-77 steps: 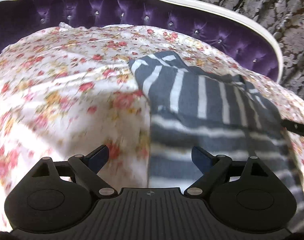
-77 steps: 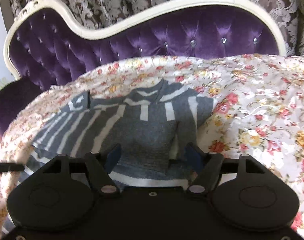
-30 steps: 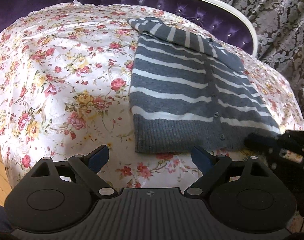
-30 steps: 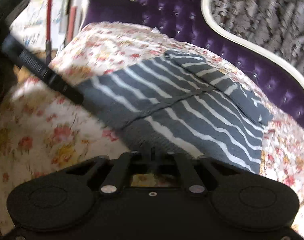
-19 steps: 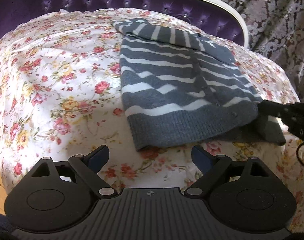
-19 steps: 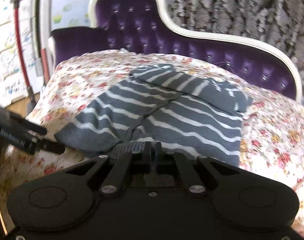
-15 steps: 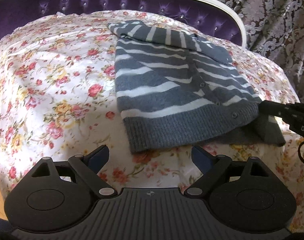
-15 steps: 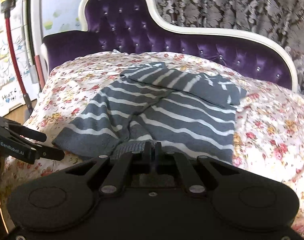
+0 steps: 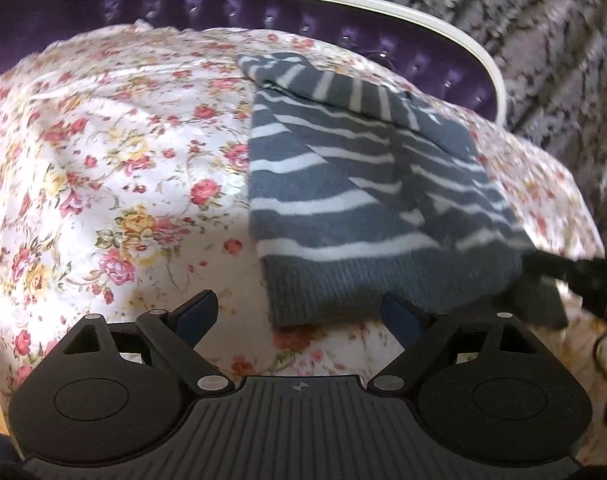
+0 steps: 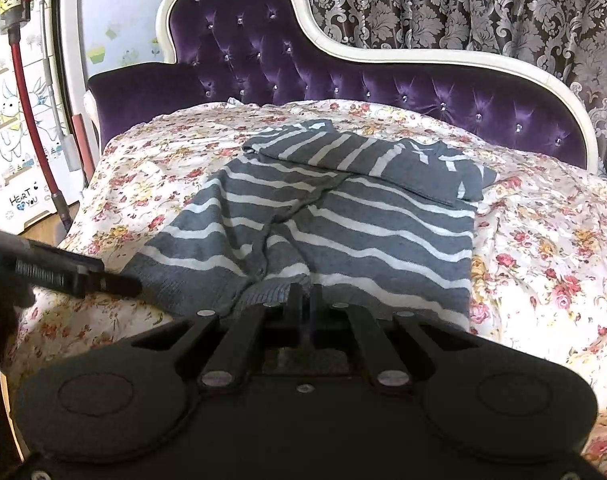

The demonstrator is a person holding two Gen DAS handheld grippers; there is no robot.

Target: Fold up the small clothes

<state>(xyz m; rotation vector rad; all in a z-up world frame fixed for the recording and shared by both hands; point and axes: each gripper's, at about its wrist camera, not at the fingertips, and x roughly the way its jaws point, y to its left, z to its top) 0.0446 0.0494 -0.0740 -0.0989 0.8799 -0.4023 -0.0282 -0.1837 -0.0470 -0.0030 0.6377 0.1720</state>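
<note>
A purple tufted sofa is seen, covered by a floral sheet. On the sheet a striped grey cardigan is laid, its long axis running from the near hem away toward the sofa back, with the sleeves folded across the far end.

The right tongs are clenched on the near hem at its right corner, which is lifted slightly. The left tongs are held spread but closing a little, with nothing between them; the hem's left corner lies just ahead of them, between the fingers. The left tongs are judged nearer that free corner.

The left view is blurred. The gripped fabric is hidden behind the right fingers, and the buttons cannot be made out clearly.
</note>
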